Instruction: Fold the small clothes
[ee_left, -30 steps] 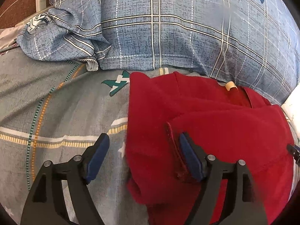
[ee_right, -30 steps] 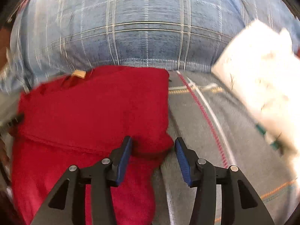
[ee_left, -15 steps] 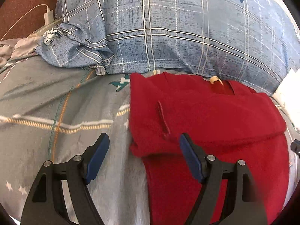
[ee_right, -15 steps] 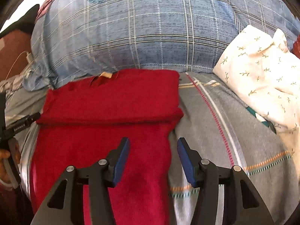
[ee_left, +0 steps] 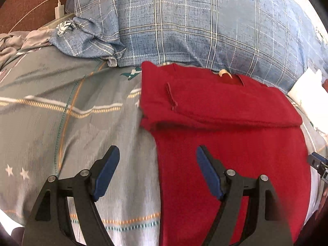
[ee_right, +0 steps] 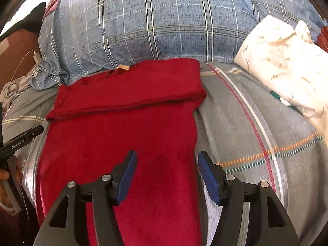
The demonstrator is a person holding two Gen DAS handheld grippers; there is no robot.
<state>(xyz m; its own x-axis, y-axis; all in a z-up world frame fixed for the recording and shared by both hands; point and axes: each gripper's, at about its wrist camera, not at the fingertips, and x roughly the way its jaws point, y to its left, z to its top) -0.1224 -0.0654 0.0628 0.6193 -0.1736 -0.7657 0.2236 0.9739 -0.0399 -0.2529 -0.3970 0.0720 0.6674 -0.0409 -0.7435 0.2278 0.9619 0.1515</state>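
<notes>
A red garment (ee_left: 231, 143) is seen running lengthwise ahead, between both empty, parted grippers: left gripper (ee_left: 156, 172) wide, right gripper (ee_right: 166, 176) just widened.

Red garment (ee_left: 225, 147) of matt, fuzzy cloth (almost fleecy) on a smooth woven grey bedsheet (ee_left: 82, 127)

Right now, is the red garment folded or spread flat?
Partly folded: the red garment has its collar end doubled into a thick band across the top; the near part lies in one flat layer.
</notes>
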